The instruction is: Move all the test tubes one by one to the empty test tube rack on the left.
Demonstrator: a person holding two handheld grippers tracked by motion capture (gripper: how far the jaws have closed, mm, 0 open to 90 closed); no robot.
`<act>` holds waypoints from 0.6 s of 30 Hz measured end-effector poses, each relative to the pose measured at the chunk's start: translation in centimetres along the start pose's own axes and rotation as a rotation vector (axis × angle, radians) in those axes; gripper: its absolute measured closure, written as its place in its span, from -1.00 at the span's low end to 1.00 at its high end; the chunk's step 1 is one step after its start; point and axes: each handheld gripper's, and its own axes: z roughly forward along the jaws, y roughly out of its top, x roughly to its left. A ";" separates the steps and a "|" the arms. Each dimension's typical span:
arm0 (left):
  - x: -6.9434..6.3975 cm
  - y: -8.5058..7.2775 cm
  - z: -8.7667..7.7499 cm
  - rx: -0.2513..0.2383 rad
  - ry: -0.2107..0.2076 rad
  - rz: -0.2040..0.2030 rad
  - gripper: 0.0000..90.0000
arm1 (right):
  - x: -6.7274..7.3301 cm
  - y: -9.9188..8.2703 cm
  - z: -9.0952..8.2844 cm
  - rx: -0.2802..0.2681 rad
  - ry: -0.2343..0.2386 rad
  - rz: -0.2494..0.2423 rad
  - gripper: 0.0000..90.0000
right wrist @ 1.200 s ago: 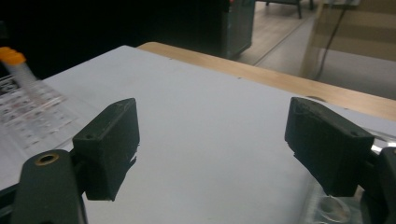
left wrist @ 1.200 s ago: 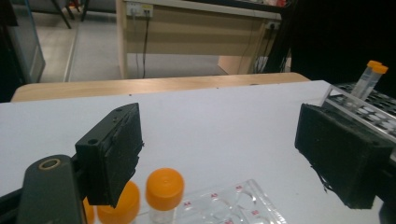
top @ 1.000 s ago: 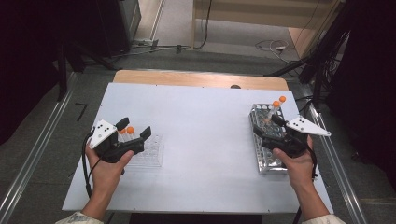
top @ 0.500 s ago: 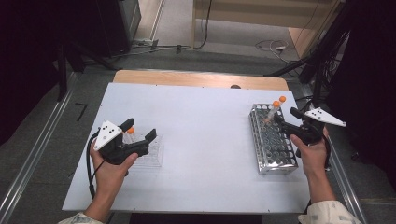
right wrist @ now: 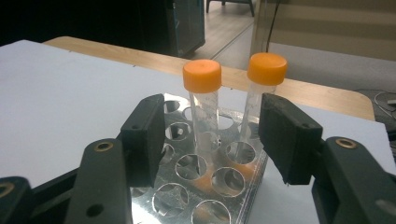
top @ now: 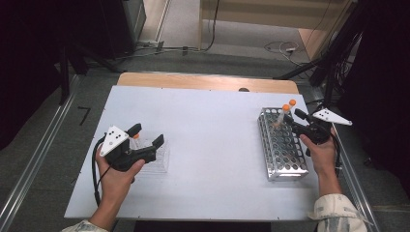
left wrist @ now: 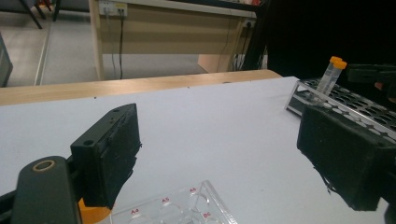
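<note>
High view: the right gripper (top: 296,121) at the right edge reaches the two tubes (top: 280,116) standing upright in the rack (top: 285,154); the left gripper (top: 147,137) waits wide open at lower left. Right gripper view: its jaws have just been closing, half open around the left tube (right wrist: 204,112), not yet pressing

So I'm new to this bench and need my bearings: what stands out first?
Two orange-capped tubes stand at the far end of the metal rack on the table's right side, with the right tongs closing in around them, not yet touching. On the left, the open left tongs hover over a clear well plate.
</note>
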 end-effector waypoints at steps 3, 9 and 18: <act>-0.2 -0.1 0.3 0.008 -0.003 0.000 -0.68 | -0.1 -0.3 0.6 0.009 0.013 -0.004 -0.03; -0.4 -0.4 0.6 0.024 -0.007 0.005 -0.68 | -0.2 -0.4 1.6 0.049 0.025 -0.024 0.04; -0.3 -0.5 0.6 0.024 -0.008 0.002 -0.68 | -0.4 -0.2 2.5 0.080 0.023 -0.024 0.19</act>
